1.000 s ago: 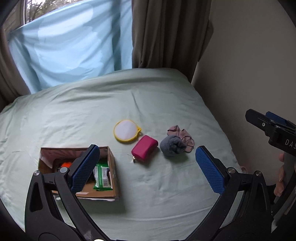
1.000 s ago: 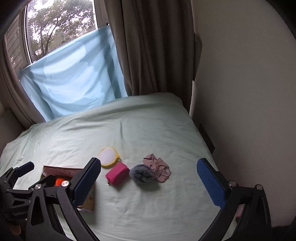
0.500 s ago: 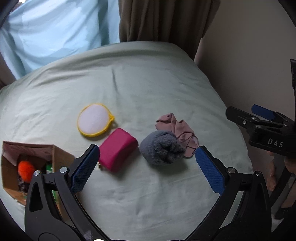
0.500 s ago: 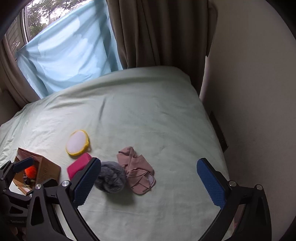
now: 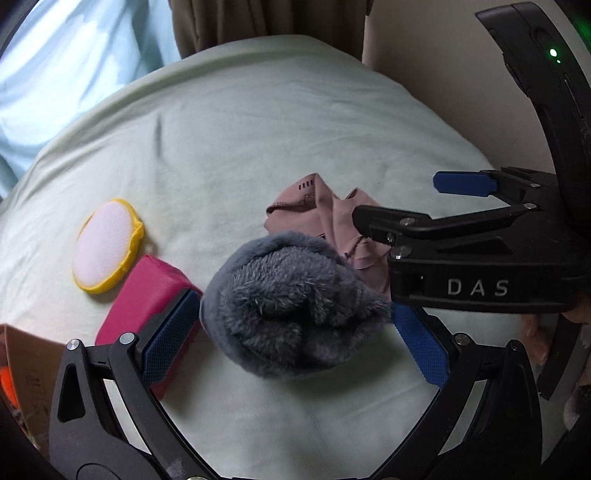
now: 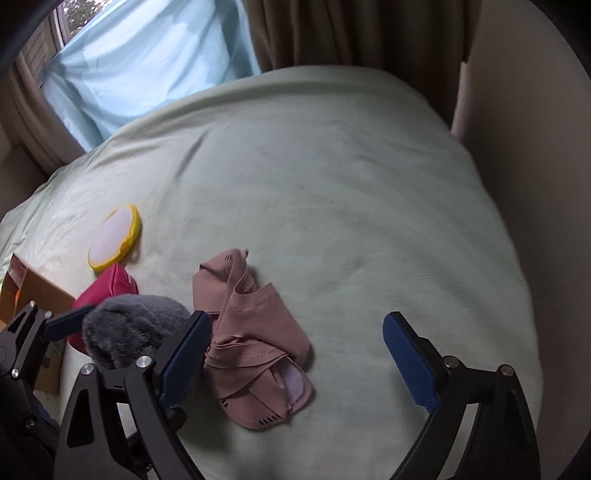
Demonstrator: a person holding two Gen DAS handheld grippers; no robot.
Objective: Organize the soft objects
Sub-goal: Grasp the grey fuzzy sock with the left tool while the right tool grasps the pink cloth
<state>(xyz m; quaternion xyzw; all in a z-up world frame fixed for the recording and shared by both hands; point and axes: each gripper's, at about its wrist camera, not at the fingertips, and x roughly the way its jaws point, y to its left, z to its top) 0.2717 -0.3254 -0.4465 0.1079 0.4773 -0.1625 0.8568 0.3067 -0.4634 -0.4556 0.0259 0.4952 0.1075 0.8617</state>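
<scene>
A fuzzy grey sock ball (image 5: 291, 302) lies on the pale green bed (image 5: 258, 129). My left gripper (image 5: 291, 339) is open with its blue pads on either side of the ball. A crumpled pink garment (image 6: 251, 339) lies just right of the ball; in the left wrist view it (image 5: 321, 210) lies behind the ball. My right gripper (image 6: 299, 354) is open and straddles the garment, low over it. A magenta pouch (image 5: 144, 299) and a round yellow-rimmed white pad (image 5: 105, 245) lie to the left.
A cardboard box (image 6: 33, 295) with an orange item sits at the left edge of the bed. A wall (image 6: 535, 110) runs along the bed's right side. Brown curtains (image 6: 351, 33) and a light blue sheet (image 6: 147, 62) hang behind.
Both grippers have moved forward and down toward the bed. The left one now brackets the grey sock ball and the right one brackets the pink garment. Both stayed open.
</scene>
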